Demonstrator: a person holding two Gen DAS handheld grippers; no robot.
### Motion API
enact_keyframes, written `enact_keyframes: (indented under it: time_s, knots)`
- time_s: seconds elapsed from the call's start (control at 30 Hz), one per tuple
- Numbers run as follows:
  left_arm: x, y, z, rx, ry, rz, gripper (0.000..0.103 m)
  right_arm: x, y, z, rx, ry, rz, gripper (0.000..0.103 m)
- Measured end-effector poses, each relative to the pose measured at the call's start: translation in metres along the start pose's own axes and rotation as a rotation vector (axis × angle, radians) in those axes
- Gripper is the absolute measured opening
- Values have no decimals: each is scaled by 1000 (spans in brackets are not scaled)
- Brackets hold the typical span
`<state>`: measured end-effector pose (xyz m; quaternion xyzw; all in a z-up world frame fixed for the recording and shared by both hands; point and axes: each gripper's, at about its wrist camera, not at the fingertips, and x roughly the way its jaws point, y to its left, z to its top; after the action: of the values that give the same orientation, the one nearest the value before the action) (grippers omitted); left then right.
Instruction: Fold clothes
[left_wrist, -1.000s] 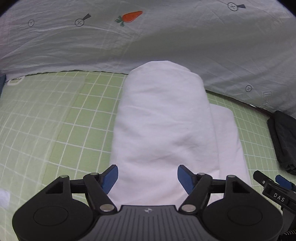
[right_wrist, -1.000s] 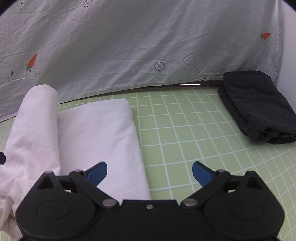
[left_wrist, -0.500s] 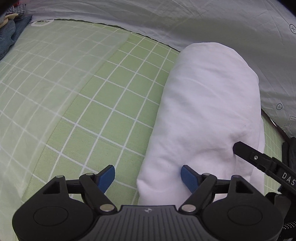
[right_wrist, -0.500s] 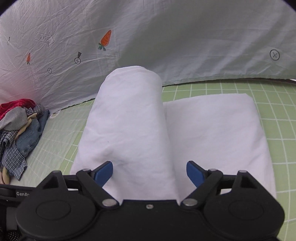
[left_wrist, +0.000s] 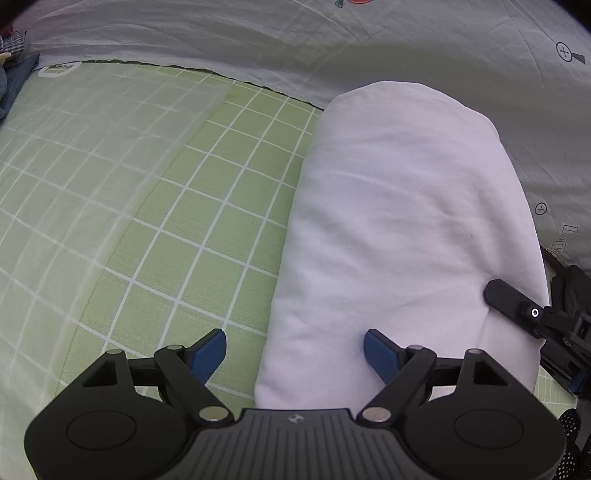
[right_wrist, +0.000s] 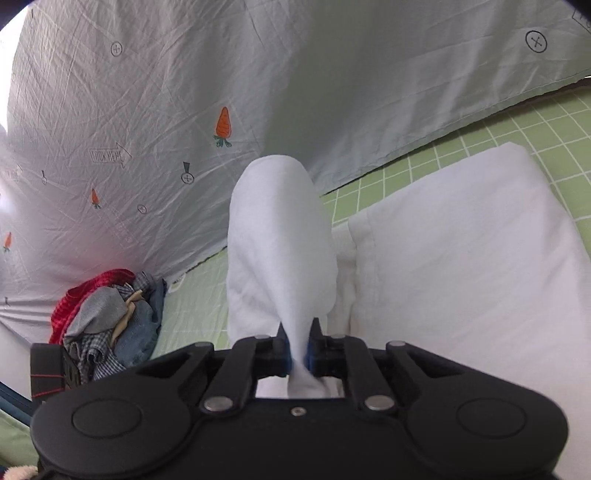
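A white garment (left_wrist: 402, 236) lies on the green gridded mat (left_wrist: 207, 229), its left half raised into a rounded fold. My left gripper (left_wrist: 294, 350) stands open at the near left corner of that fold, its right blue pad against the cloth and its left pad over the mat. In the right wrist view the same white garment (right_wrist: 461, 266) has a flat half on the right and a lifted ridge on the left. My right gripper (right_wrist: 298, 350) is shut on the near end of that ridge, cloth pinched between its blue pads. The right gripper's dark frame (left_wrist: 532, 314) shows at the fold's right side.
A pile of mixed clothes (right_wrist: 107, 314), red, grey, checked and denim, sits at the mat's far left. A grey printed sheet (right_wrist: 184, 92) rises behind the mat. A dark folded garment (left_wrist: 569, 288) lies just right of the white one. A pale translucent sheet (left_wrist: 74, 166) covers the mat's left part.
My right gripper swung left from the open mat onto the raised fold and has shut on its near end. My left gripper shifted to the fold's left corner and stays open.
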<state>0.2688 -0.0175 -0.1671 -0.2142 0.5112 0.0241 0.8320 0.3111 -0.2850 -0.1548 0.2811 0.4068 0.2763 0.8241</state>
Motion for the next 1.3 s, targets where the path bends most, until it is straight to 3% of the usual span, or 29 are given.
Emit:
enact_keyframes:
  time_s: [0.17,0.27,0.37,0.5,0.63,0.7,0.77,0.9,1.1,1.2,1.23,1.3]
  knots:
    - [-20,-20,-1,54,-47,-46,83,-49,-9,19,54,-89,33,6]
    - [-18,-30,-6,82,-39,-61,83,-71,-31,26,60,-101,-51,7]
    - [-5,-38,-15,105,8,-63,83,-75,-58,21,82,-74,-197,9]
    - [19,-47,-29,143,84,-54,83,-68,-95,1,155,-18,-380,23]
    - [24,-47,-29,163,89,-51,83,-71,-93,-8,81,-21,-454,48]
    - [29,-45,-22,161,88,-58,83,-72,-94,-7,55,-24,-460,63]
    - [32,-44,-17,161,89,-68,83,-73,-100,-4,65,-30,-438,71]
    - [41,-45,-9,157,100,-91,83,-69,-113,-1,119,-25,-402,79]
    - [62,-51,0,143,137,-136,90,-56,-125,2,166,-22,-322,82]
    - [70,-49,1,110,147,-199,89,-48,-121,4,166,-27,-328,82]
    - [73,-50,1,87,148,-220,89,-46,-119,5,166,-26,-336,80]
    - [77,-52,0,62,146,-245,91,-46,-114,3,177,-29,-334,63]
